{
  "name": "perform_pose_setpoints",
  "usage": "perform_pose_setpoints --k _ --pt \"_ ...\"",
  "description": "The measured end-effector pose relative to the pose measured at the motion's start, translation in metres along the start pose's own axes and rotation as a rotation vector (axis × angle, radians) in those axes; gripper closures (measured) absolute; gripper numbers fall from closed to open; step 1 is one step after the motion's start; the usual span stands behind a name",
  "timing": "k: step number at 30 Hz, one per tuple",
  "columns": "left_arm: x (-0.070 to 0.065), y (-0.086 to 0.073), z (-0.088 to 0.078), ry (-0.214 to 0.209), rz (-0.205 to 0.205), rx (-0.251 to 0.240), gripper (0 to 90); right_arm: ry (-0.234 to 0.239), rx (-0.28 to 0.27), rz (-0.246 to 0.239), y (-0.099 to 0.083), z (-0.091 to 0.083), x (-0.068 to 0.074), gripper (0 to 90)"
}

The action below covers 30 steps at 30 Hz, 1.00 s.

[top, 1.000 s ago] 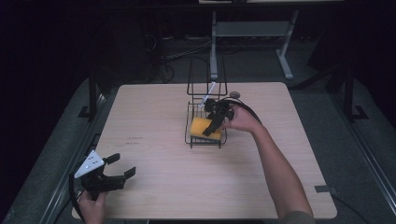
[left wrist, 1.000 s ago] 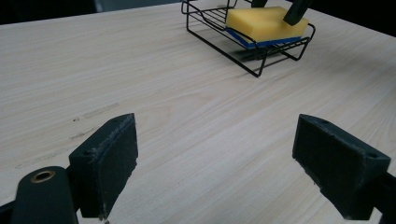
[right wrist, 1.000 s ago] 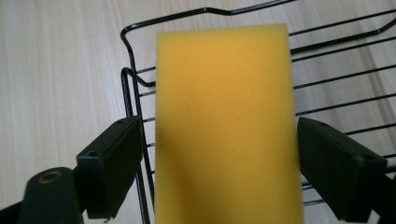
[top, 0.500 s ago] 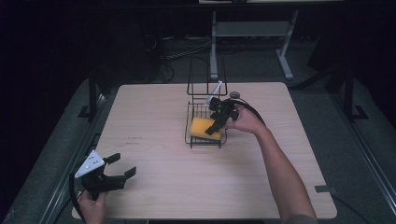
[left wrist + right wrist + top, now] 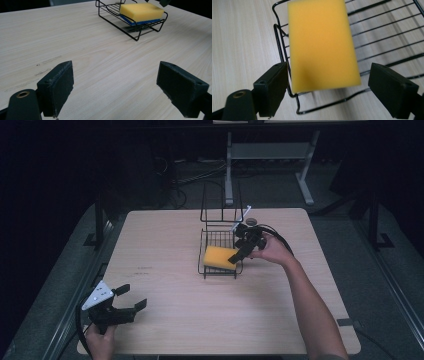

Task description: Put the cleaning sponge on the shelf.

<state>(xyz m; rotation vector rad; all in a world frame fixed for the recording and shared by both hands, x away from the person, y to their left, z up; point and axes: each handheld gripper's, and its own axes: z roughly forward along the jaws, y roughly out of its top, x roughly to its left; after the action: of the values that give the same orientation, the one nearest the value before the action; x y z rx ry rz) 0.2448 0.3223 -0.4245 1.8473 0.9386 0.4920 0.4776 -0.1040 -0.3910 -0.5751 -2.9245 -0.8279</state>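
Yellow foam is what I see first: the sponge (image 5: 219,257) lies flat in the black wire basket (image 5: 207,270) near the middle of the wooden counter (image 5: 165,245). From my left gripper view the sponge (image 5: 141,11) shows a thin blue layer underneath, resting on the basket's (image 5: 130,31) wires. In my right gripper view the sponge (image 5: 322,45) sits toward one end of the basket (image 5: 387,27), with bare wire floor beside it.

My right gripper (image 5: 240,254) hangs over the near right corner of the basket, tilted down toward the sponge. Its jaws are spread wide, one on each side of the sponge's near end in the right gripper view, and I cannot see either pad touching the foam. It grips nothing.

My left gripper (image 5: 131,299) is well apart from all this, at the near left corner of the counter, held low in my left hand (image 5: 100,340). Its jaws are released too, spread wide with only bare wood between them in the left gripper view, pointing toward the basket farther off.

A tall wire frame (image 5: 220,202) rises from the far end of the basket.
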Motion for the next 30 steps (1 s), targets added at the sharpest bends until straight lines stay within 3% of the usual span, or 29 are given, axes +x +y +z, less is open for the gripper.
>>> perform_pose_setpoints --k 9,20,30 --pt "-0.001 0.001 0.001 -0.001 0.003 0.003 13.4 -0.02 -0.024 0.033 -0.018 -0.014 -0.003 16.1" --pt "-0.003 0.001 0.002 -0.003 0.009 0.003 13.4 -0.036 0.0 0.056 -0.046 -0.027 0.005 16.2" --pt "-0.003 0.001 0.002 -0.002 0.014 0.007 13.4 -0.059 -0.015 0.075 -0.073 -0.042 0.012 16.1"
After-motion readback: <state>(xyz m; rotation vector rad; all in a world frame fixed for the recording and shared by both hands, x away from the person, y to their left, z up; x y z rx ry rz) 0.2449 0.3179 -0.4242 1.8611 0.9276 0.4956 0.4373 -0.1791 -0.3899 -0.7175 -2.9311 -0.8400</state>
